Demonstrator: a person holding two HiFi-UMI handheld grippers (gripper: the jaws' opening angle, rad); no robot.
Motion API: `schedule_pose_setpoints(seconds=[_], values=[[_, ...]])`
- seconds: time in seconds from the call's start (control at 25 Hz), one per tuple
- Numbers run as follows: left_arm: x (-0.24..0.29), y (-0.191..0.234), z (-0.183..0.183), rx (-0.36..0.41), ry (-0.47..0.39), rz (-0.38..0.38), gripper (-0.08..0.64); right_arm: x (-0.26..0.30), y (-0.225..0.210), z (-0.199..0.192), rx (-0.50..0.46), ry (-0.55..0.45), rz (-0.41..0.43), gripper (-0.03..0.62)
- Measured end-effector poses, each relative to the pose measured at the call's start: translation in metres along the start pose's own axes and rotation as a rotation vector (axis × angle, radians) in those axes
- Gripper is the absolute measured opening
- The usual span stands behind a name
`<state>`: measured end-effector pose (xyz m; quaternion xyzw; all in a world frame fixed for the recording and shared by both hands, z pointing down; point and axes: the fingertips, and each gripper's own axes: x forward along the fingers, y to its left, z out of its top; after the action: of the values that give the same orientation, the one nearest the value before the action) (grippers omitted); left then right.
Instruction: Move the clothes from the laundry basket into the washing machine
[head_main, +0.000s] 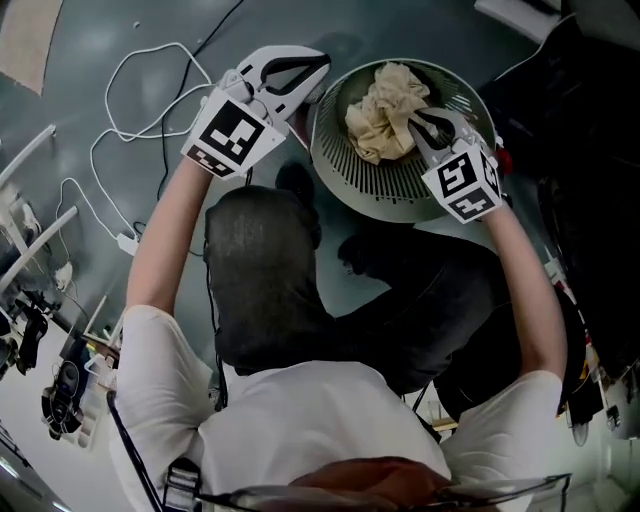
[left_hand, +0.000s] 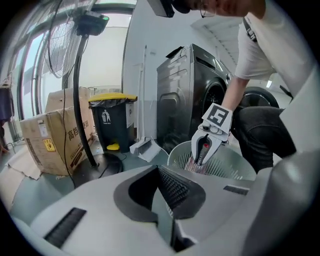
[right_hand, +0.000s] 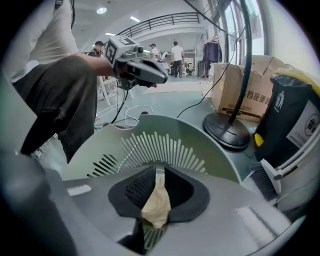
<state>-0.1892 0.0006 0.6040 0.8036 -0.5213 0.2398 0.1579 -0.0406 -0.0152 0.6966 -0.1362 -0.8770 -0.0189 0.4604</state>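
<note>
A round grey laundry basket (head_main: 375, 178) stands on the floor with a crumpled beige cloth (head_main: 385, 110) inside. My right gripper (head_main: 417, 122) reaches into the basket and is shut on a fold of that beige cloth (right_hand: 156, 207), with the slotted basket wall (right_hand: 150, 132) just beyond its jaws. My left gripper (head_main: 322, 62) hovers over the basket's left rim, shut, with nothing between its pads (left_hand: 172, 187). The left gripper view shows the basket (left_hand: 227, 167), the right gripper (left_hand: 200, 161) above it, and the dark washing machine (left_hand: 192, 90) behind. The left gripper (right_hand: 161, 79) hangs above the far rim.
White cables (head_main: 150, 90) loop over the floor to the left of the basket. A standing fan (right_hand: 229, 131), cardboard boxes (right_hand: 252, 85), a black bin with a yellow lid (left_hand: 111, 117) and a dustpan (left_hand: 147, 149) stand near the machine. My knees are close behind the basket.
</note>
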Motion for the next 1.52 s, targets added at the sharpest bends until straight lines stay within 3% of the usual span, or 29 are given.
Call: schedule_pose_setpoints(seconds=[0.2, 0.4, 0.52, 0.64, 0.96, 1.12, 1.52], values=[[0.01, 0.019, -0.017, 0.028, -0.016, 0.022, 0.006, 0.038, 0.006, -0.027, -0.037, 0.053, 0.043, 0.123], [0.017, 0.028, -0.036, 0.054, -0.009, 0.041, 0.006, 0.074, 0.008, -0.053, 0.027, 0.121, 0.084, 0.253], [0.02, 0.031, -0.053, 0.033, -0.005, 0.064, 0.006, 0.092, 0.011, -0.071, 0.087, 0.165, 0.121, 0.351], [0.023, 0.03, -0.065, 0.018, -0.005, 0.075, 0.006, 0.108, 0.009, -0.085, 0.062, 0.19, 0.109, 0.432], [0.03, 0.023, -0.092, -0.047, -0.003, 0.114, 0.006, 0.15, 0.017, -0.113, 0.059, 0.236, 0.099, 0.579], [0.032, 0.024, -0.099, -0.065, -0.009, 0.128, 0.006, 0.168, 0.024, -0.13, 0.015, 0.279, 0.1, 0.607], [0.04, 0.019, -0.106, -0.079, -0.005, 0.119, 0.006, 0.195, 0.025, -0.158, -0.062, 0.385, 0.083, 0.607]])
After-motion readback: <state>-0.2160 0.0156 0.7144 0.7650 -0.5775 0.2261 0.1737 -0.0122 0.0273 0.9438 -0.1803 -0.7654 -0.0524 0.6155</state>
